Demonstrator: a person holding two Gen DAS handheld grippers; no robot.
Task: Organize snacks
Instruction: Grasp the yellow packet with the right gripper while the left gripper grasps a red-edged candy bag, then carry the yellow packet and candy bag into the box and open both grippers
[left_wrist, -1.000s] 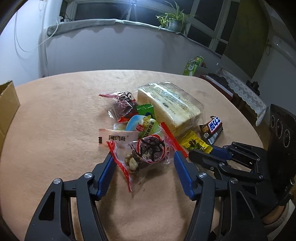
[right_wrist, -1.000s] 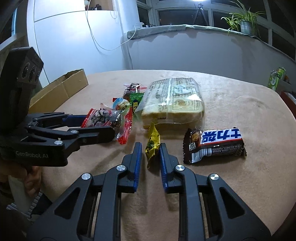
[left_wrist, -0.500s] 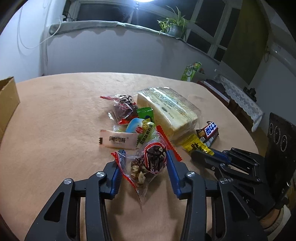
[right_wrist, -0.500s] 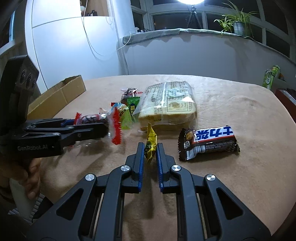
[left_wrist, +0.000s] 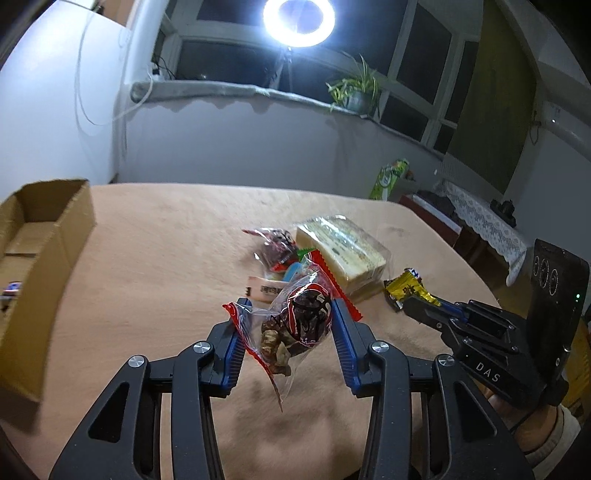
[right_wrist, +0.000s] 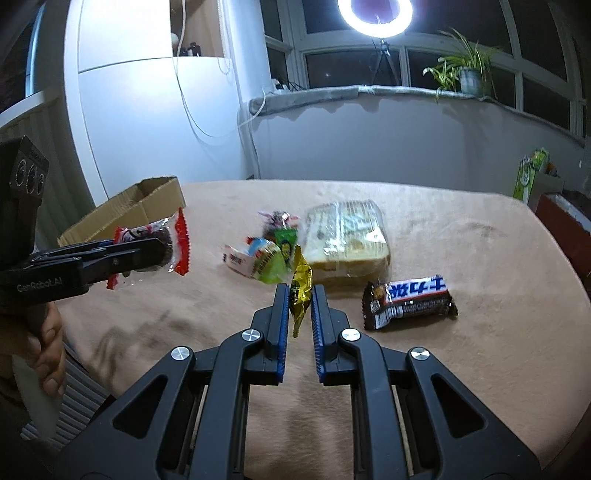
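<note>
Clear nut bag (left_wrist: 295, 328) pinched in left gripper (left_wrist: 291, 317), seemingly off table (left_wrist: 147, 258); yellow packet (right_wrist: 301, 284) clamped tight in right gripper (right_wrist: 299, 295).

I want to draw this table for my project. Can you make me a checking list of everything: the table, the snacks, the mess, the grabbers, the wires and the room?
Surface: table with tan cloth.
Job's things: bread pack, chocolate bar, small snack pile, cardboard box.
Clutter: nothing seen.
Grippers: left gripper shut on nut bag; right gripper shut on yellow packet; both lifted off table.
Cables: white cord on wall.
Surroundings: ring light, potted plant, dark windows.
</note>
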